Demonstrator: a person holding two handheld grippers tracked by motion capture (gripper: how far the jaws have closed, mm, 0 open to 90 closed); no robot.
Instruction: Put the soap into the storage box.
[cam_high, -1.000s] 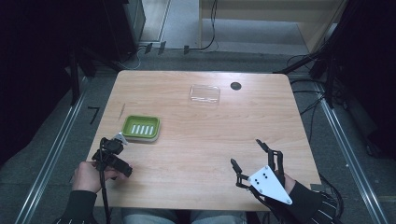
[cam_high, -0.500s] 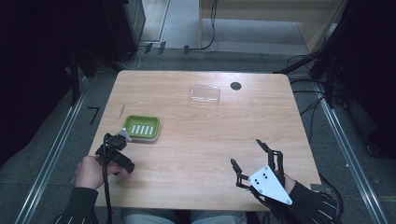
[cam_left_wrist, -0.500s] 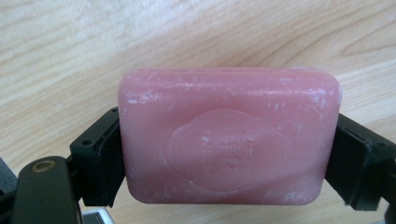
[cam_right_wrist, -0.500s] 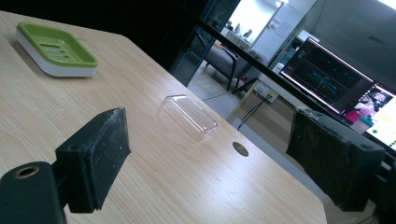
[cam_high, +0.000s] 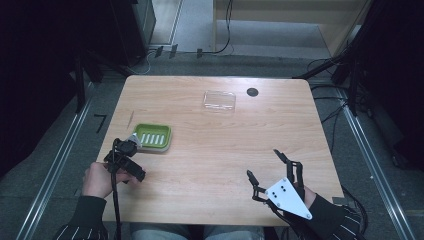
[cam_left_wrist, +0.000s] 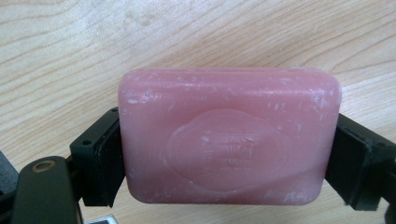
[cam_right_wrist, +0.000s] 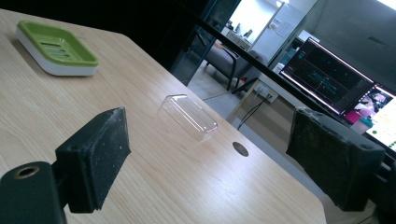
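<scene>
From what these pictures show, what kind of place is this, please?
Probably a lab or office workroom set up for recording. A wooden table stands on a floor with metal rails and loose cables, and a computer monitor glows in the background beside dark equipment racks.

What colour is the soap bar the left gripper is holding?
Pink, the soap bar shows best in the left gripper view.

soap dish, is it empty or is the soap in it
Empty: the green soap dish shows bare slots, and the pink soap is clamped in the left gripper.
</scene>
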